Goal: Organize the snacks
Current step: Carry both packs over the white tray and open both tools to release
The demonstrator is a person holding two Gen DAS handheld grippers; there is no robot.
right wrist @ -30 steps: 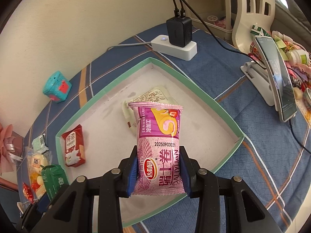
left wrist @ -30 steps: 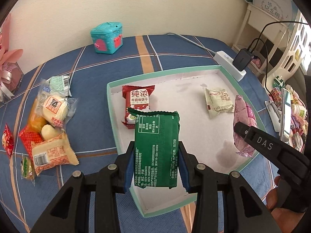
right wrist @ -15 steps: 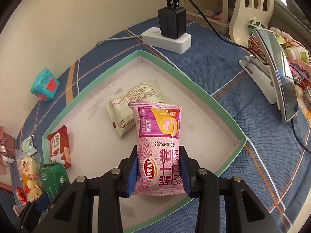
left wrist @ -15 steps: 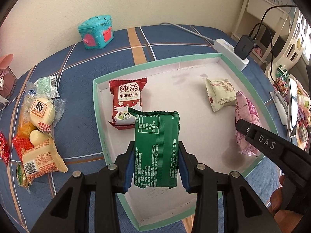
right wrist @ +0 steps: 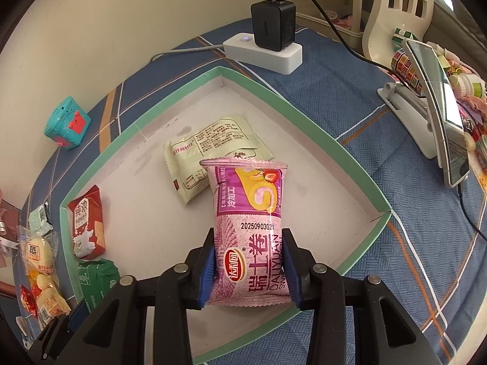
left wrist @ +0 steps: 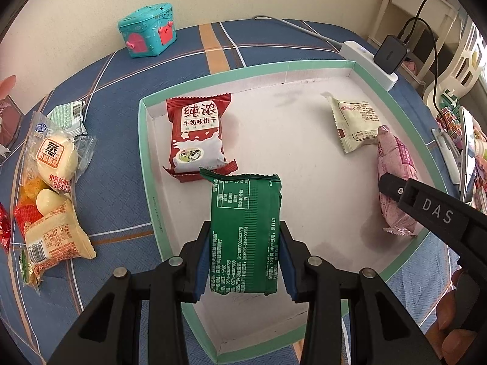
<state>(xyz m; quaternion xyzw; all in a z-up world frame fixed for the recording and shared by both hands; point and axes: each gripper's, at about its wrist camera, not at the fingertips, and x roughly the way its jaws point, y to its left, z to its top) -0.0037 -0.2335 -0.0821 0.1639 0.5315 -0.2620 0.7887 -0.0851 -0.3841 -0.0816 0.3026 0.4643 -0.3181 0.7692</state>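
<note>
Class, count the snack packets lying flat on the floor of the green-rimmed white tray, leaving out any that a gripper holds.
2. The red foil biscuit packet lies near the tray's left wall; the pale cream packet lies toward its far right. None seems hidden.

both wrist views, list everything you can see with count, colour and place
tray: 1, green rim, white floor, on the cloth
green packet: 1, in the left gripper, over the tray
pink packet: 1, in the right gripper, over the tray
red packet: 1, lying in the tray
cream packet: 1, lying in the tray
loose snacks: several, mixed colours, left of the tray
toy chest: 1, teal, by the wall
power strip: 1, white, black charger plugged in
phone: 1, on a white stand
left gripper: black, blue pads
right gripper: black, blue pads
</note>
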